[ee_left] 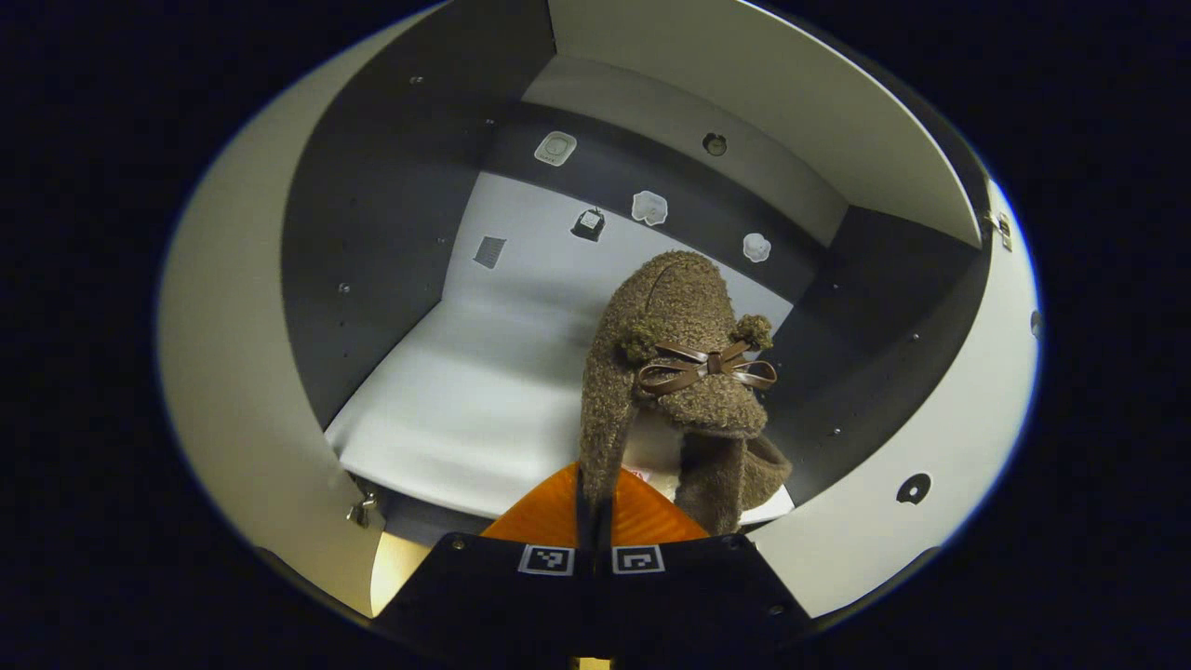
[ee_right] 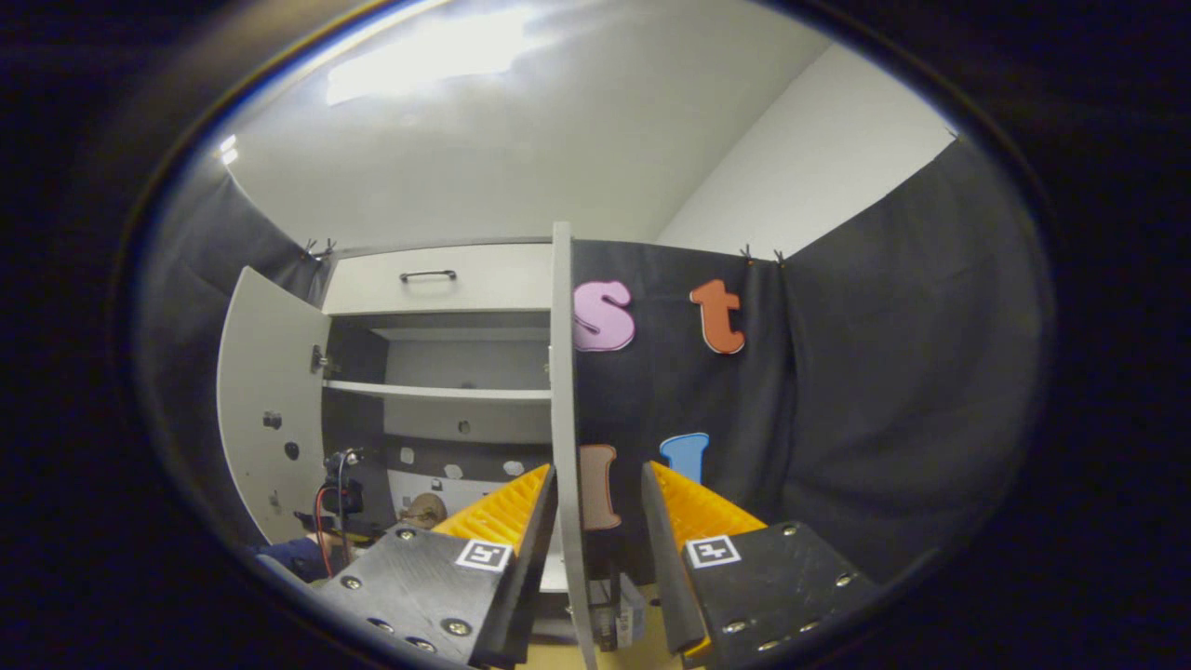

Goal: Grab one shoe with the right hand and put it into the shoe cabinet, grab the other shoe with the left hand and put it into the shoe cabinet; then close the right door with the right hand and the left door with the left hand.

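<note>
A brown fuzzy shoe (ee_left: 679,316) with a leather bow hangs toe-forward over the cabinet's white bottom shelf (ee_left: 465,409). My left gripper (ee_left: 595,493) is shut on the shoe's heel rim. In the right gripper view the shoe cabinet (ee_right: 447,372) stands open, and the right door (ee_right: 561,372) is seen edge-on. My right gripper (ee_right: 598,475) is open, with the door's edge between its spread fingers; I cannot tell whether they touch it. Low in the cabinet I see the other gripper (ee_right: 340,493), a dark sleeve (ee_right: 293,556) and a brown shoe (ee_right: 425,510).
The left door (ee_right: 265,400) is swung wide open. An upper shelf (ee_right: 437,392) and a drawer with a dark handle (ee_right: 428,275) sit above. Both door panels (ee_left: 233,372) flank the opening in the left gripper view. Small items sit on the floor (ee_right: 628,605) below the right door.
</note>
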